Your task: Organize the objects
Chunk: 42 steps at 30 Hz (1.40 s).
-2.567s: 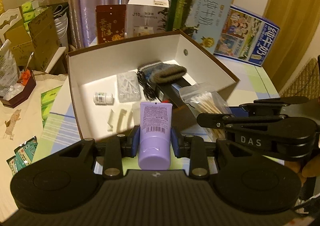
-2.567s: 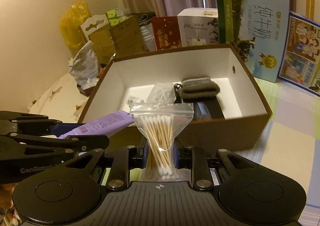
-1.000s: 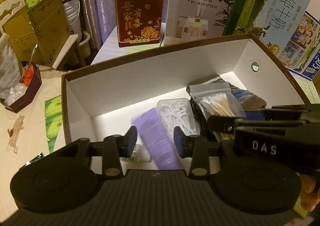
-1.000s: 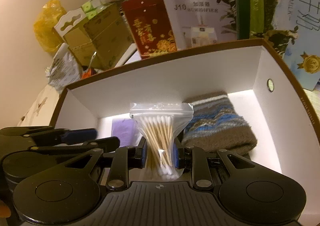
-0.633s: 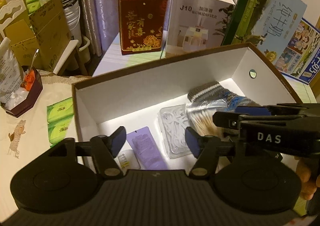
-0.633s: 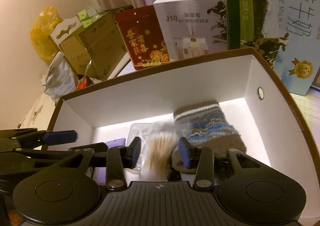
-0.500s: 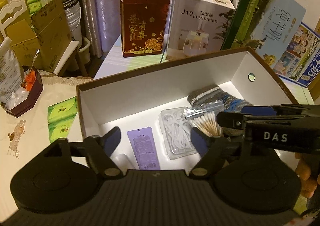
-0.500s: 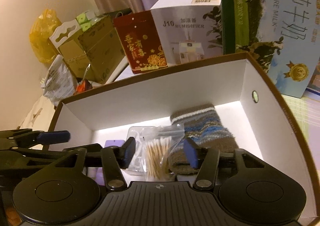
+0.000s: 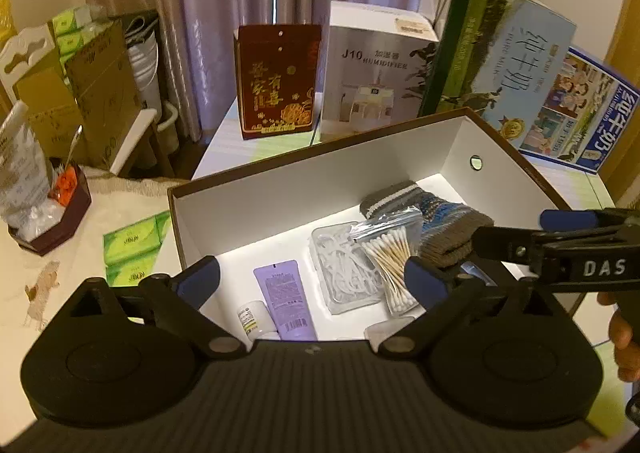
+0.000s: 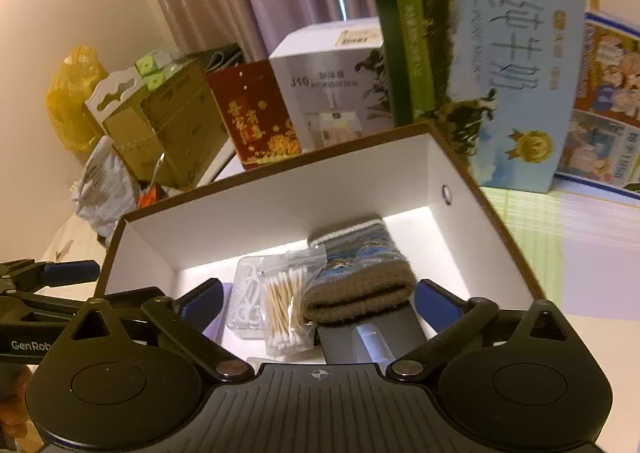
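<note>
A brown box with white inside point(image 9: 304, 193) point(image 10: 248, 209) holds the objects. On its floor lie a purple tube point(image 9: 286, 299), a small white bottle point(image 9: 251, 316), a clear case of floss picks point(image 9: 340, 267) point(image 10: 246, 303), a bag of cotton swabs point(image 9: 390, 257) point(image 10: 286, 303) and folded knit socks point(image 9: 434, 221) point(image 10: 354, 271). A black item point(image 10: 368, 333) lies in front of the socks. My left gripper point(image 9: 312, 281) hangs open above the tube, holding nothing. My right gripper point(image 10: 318, 303) is open above the swab bag, also empty; it shows at the right of the left wrist view point(image 9: 560, 249).
Behind the box stand a red carton point(image 9: 278, 83), a white humidifier box point(image 9: 374, 71) and milk cartons point(image 9: 496, 53). Green tissue packs point(image 9: 134, 249) and a dark tray of sachets point(image 9: 48, 209) lie on the left. A person's fingers point(image 9: 622, 329) show at right.
Both grippers carried their loads into the box and opened. The purple tube and the swab bag now lie on the box floor, and both grippers have pulled back and up.
</note>
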Each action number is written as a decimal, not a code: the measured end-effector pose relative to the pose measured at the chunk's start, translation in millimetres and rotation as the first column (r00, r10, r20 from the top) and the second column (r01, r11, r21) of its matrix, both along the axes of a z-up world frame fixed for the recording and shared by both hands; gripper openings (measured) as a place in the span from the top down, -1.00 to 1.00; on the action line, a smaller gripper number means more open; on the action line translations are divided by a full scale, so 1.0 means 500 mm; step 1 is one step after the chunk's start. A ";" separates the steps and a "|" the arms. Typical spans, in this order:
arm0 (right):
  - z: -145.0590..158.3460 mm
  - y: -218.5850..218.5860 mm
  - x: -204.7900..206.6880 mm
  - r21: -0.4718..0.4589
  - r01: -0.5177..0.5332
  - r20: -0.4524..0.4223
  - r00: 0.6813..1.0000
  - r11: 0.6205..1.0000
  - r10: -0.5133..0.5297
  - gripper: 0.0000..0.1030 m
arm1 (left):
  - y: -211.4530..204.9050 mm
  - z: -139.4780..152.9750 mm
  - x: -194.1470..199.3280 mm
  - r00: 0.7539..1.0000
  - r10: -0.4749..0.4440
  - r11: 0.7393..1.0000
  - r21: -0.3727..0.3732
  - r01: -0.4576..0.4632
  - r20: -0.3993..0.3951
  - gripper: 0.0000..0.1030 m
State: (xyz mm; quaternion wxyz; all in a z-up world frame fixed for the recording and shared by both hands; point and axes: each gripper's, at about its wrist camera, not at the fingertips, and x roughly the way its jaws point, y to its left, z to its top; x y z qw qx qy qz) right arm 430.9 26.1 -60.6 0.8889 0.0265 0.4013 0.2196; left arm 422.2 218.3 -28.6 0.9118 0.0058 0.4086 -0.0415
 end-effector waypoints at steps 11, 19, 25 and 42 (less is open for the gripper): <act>0.045 -0.006 -0.104 -0.069 0.038 0.065 0.997 0.997 -0.034 -0.96 | -0.001 0.027 -0.081 0.998 -0.037 0.999 -0.005 0.037 0.045 -0.98; 0.058 -0.026 -0.190 -0.046 0.052 0.052 0.997 0.998 -0.050 -0.96 | 0.008 0.046 -0.170 0.997 -0.025 1.000 -0.015 0.027 0.071 -0.97; 0.069 -0.054 -0.252 -0.034 0.059 0.034 0.998 0.998 -0.058 -0.96 | 0.003 0.068 -0.244 0.998 -0.006 0.999 -0.047 0.009 0.058 -0.97; 0.098 -0.193 -0.420 -0.044 0.041 0.026 0.999 0.998 -0.040 -0.96 | -0.104 0.092 -0.454 1.000 0.022 0.996 -0.087 -0.022 0.003 -0.91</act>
